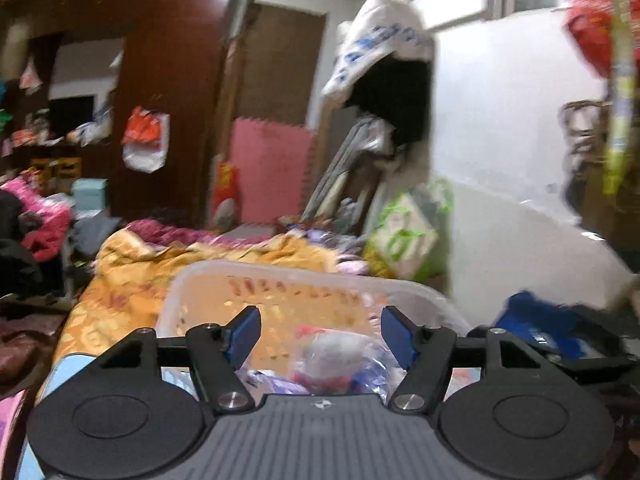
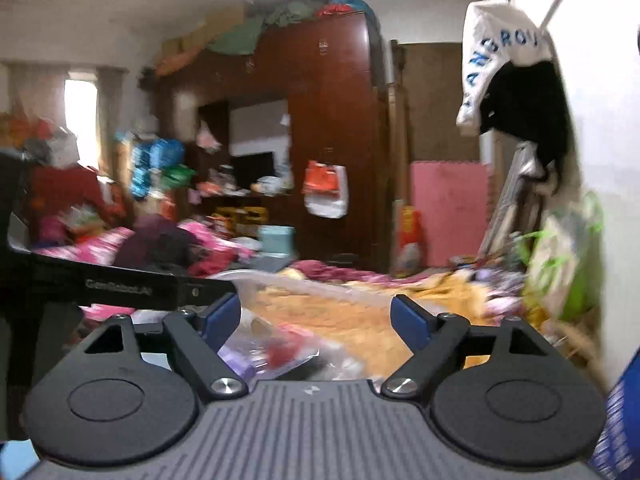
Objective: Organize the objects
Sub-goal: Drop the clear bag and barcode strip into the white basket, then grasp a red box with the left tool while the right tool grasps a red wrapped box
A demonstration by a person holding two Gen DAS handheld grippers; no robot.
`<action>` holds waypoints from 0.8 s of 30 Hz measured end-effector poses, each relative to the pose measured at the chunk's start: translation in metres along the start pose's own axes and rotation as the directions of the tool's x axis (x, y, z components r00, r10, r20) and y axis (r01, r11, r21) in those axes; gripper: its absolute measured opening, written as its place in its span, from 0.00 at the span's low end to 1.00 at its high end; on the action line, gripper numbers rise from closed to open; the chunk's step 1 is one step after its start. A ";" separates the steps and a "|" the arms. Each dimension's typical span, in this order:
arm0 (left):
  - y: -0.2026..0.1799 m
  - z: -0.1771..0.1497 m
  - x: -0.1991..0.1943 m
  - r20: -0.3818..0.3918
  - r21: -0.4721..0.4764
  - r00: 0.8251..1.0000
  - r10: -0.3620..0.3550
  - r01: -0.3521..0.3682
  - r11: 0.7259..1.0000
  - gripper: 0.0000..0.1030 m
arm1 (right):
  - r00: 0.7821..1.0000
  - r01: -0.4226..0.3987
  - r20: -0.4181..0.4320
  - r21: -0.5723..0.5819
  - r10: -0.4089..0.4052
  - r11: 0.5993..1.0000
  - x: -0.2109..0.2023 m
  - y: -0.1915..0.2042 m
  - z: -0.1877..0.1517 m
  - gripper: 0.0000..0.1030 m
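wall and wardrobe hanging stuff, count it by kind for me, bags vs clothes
plastic bags: 2, the orange and white bag on the wardrobe door and the green and white bag by the wall
clothes: 2, the white top with blue letters and the black garment under it
total: 4
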State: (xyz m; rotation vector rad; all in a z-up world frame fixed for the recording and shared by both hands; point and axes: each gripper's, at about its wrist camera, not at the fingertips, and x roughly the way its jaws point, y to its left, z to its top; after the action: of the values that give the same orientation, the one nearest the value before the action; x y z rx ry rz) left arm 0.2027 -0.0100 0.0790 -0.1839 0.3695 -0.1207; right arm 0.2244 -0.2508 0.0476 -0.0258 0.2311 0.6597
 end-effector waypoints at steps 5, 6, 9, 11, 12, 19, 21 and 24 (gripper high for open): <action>-0.014 -0.047 -0.057 0.062 0.088 0.998 -0.021 0.016 0.996 0.85 | 0.996 -0.083 0.036 0.030 0.082 0.996 -0.058 -0.007 -0.043 1.00; -0.016 -0.060 -0.061 0.046 0.108 0.999 -0.021 0.016 0.994 0.85 | 0.996 -0.088 -0.008 0.021 0.088 0.996 -0.062 -0.006 -0.058 1.00; -0.018 -0.085 -0.052 -0.032 0.119 0.999 -0.028 0.031 0.992 0.85 | 0.985 -0.105 -0.142 -0.004 0.103 0.994 -0.049 -0.002 -0.086 1.00; -0.018 -0.096 -0.037 -0.094 0.128 0.995 -0.037 0.049 0.991 0.85 | 0.971 -0.120 -0.208 -0.010 0.115 0.993 -0.037 0.002 -0.100 1.00; -0.018 -0.100 -0.030 -0.113 0.137 0.993 -0.026 0.041 0.990 0.85 | 0.966 -0.127 -0.230 -0.014 0.120 0.992 -0.032 0.005 -0.104 0.99; -0.012 -0.110 -0.013 -0.144 0.148 0.988 0.055 -0.034 0.988 0.85 | 0.931 -0.131 -0.347 -0.028 0.113 0.991 -0.006 0.031 -0.120 0.84; -0.016 -0.114 -0.013 -0.144 0.164 0.988 0.058 -0.034 0.986 0.85 | 0.931 -0.105 -0.355 -0.052 0.080 0.993 -0.005 0.032 -0.122 0.67; -0.025 -0.119 -0.009 -0.150 0.199 0.986 0.077 -0.047 0.979 0.85 | 0.936 -0.094 -0.347 -0.068 0.065 0.993 -0.015 0.028 -0.122 0.67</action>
State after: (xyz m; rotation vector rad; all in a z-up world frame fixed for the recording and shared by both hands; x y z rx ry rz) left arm 0.1479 -0.0520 -0.0218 0.0320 0.5174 -0.1093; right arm 0.1713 -0.2495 -0.0663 -0.2155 0.5450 0.7435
